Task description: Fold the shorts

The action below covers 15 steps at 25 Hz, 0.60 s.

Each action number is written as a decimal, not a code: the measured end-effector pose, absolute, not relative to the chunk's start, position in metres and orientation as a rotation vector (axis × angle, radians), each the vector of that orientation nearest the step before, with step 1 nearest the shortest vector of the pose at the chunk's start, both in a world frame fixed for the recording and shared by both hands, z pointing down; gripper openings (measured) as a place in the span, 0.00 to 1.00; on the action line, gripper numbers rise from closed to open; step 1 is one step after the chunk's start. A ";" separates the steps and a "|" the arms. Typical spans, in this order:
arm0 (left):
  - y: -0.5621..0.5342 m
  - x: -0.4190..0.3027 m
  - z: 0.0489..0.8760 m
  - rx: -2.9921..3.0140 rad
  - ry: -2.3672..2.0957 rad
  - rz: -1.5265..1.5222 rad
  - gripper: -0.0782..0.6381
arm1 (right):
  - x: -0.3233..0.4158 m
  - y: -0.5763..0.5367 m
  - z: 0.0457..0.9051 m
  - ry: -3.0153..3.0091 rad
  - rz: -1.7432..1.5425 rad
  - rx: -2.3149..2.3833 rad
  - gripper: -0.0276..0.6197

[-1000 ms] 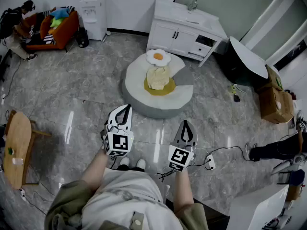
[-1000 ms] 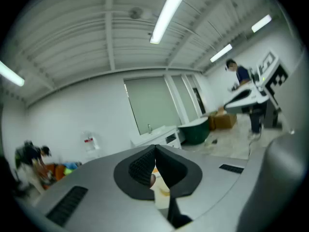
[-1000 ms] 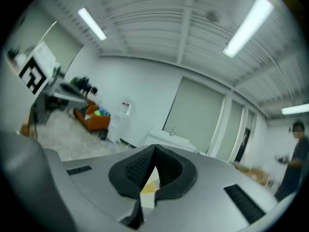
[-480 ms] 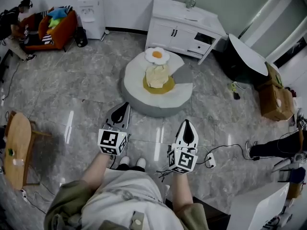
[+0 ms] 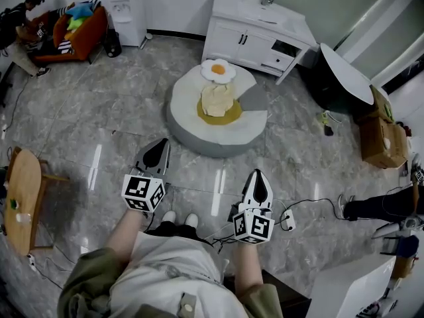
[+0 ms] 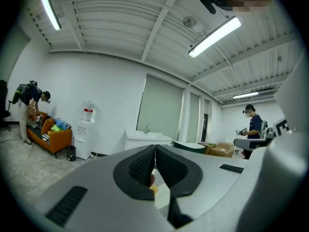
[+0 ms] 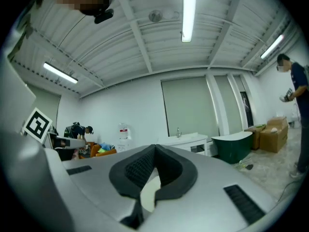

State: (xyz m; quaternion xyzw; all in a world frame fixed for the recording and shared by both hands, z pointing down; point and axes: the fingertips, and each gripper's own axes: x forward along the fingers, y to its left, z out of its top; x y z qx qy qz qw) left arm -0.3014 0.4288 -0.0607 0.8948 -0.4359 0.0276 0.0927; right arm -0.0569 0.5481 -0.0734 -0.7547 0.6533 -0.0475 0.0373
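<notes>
I see no shorts that I can name for sure. A cream cloth bundle [image 5: 216,100] sits on a mustard disc atop a round grey floor cushion [image 5: 192,128], with a fried-egg-shaped pillow [image 5: 218,70] behind it. My left gripper [image 5: 161,144] is held level above the marble floor, short of the cushion, jaws shut with nothing between them. My right gripper [image 5: 257,175] hangs beside it, also shut and holding nothing. In the left gripper view the left gripper [image 6: 154,147] has its pads together, and so does the right gripper [image 7: 155,147] in the right gripper view.
A white cabinet [image 5: 255,32] and a water dispenser [image 5: 129,12] stand at the far wall. An orange sofa [image 5: 73,25] with a person by it is far left. A wooden stool [image 5: 20,201] is at the left, a power strip [image 5: 288,220] and cable at the right, cardboard boxes [image 5: 383,138] beyond.
Both grippers rolled about their own axes, so their marker cubes show different faces. The left gripper drifted slightly left and lower in the head view. Jaws stayed shut.
</notes>
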 end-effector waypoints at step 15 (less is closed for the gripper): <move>0.425 -0.249 -0.057 2.680 -1.188 0.125 0.50 | -0.009 0.531 -0.077 2.129 -0.151 -2.195 0.46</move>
